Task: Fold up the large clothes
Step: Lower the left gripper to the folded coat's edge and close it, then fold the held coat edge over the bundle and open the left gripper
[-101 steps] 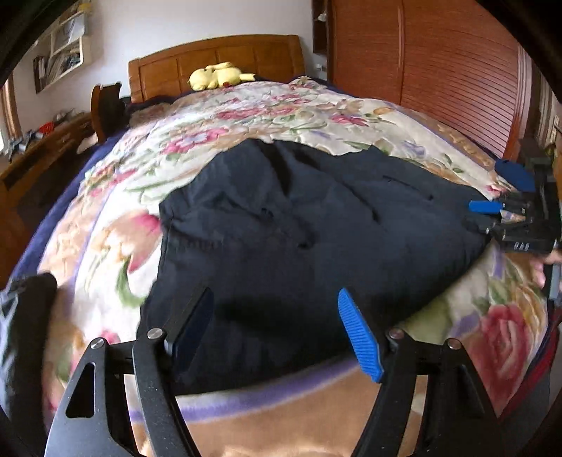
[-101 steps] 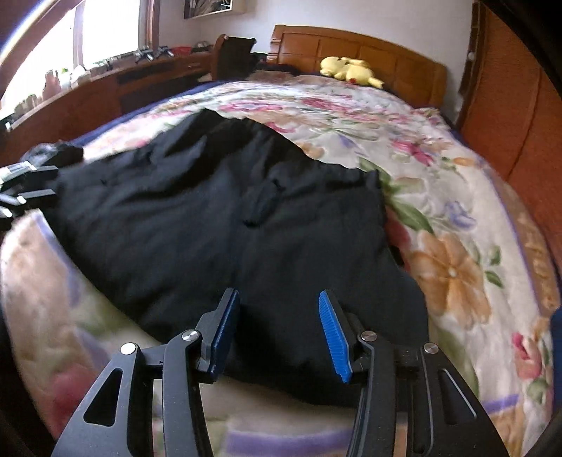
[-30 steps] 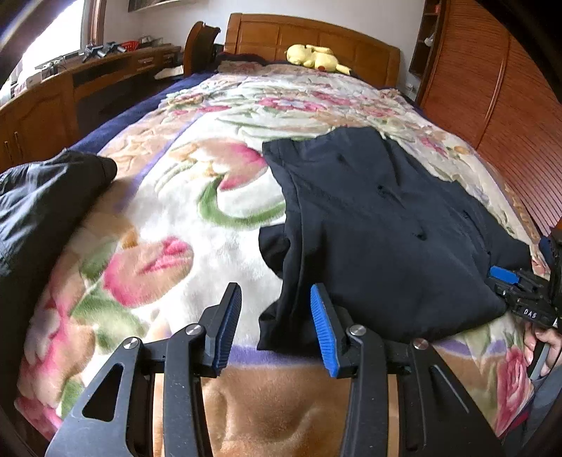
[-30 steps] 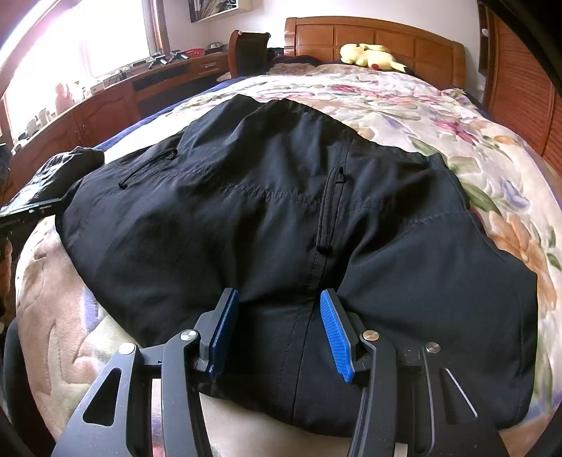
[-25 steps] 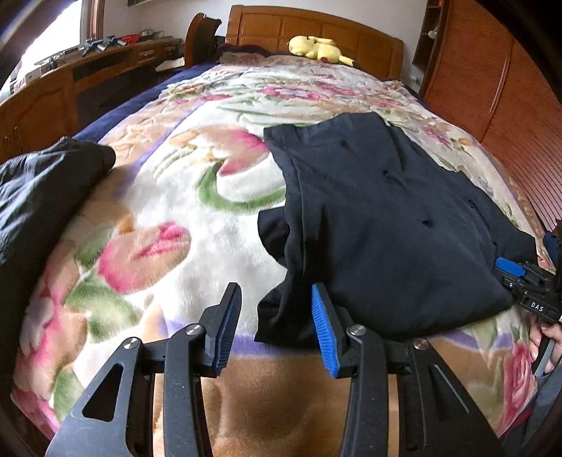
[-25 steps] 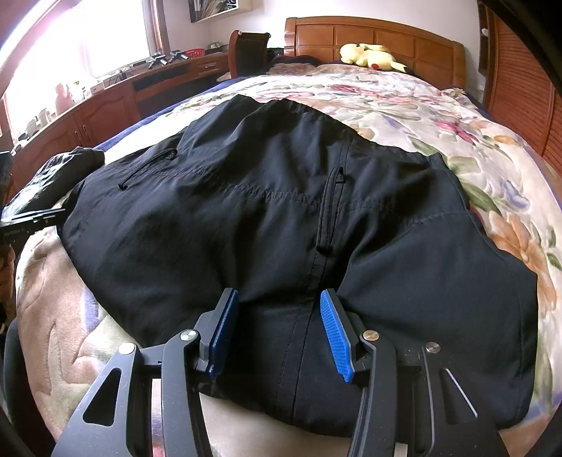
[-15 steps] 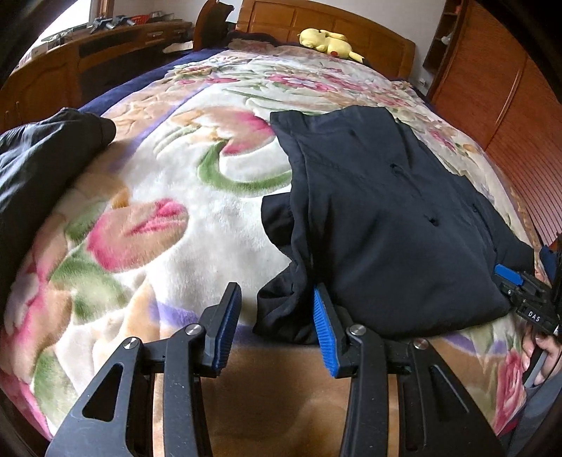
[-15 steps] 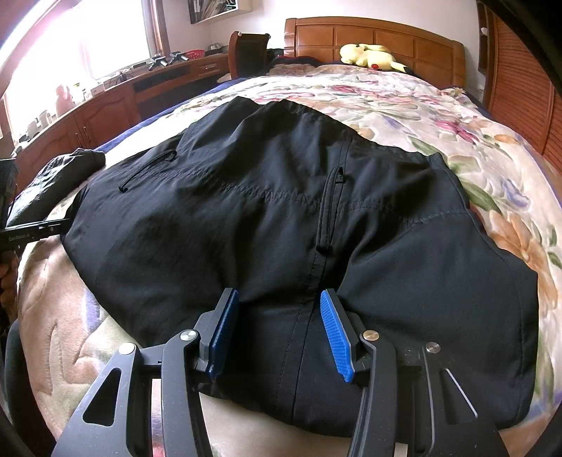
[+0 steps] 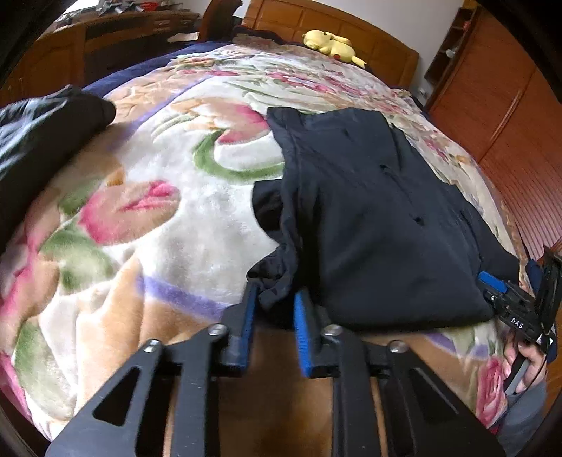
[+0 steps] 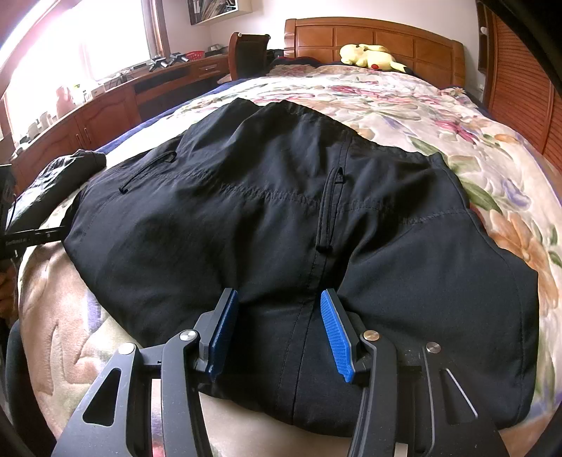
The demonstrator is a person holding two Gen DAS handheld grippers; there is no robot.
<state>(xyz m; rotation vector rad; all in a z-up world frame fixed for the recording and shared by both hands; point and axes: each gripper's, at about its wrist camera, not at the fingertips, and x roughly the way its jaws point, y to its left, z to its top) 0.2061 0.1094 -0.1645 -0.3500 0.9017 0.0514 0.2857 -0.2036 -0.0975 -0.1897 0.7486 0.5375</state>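
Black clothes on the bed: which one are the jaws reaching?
The black garment spread flat mid-bed; both grippers' jaws straddle its near edge. The other dark bundle lies crumpled at the left side, untouched.

Left wrist view: low at bed's foot, facing headboard (image 9: 337,21). Right wrist view: same direction, closer. Shared: black garment (image 9: 379,225), yellow plush (image 10: 372,56).

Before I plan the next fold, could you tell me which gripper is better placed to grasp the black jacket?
Left. The left gripper already straddles the black jacket's bunched corner at the blanket edge; the right gripper sits open over flat mid-hem fabric.
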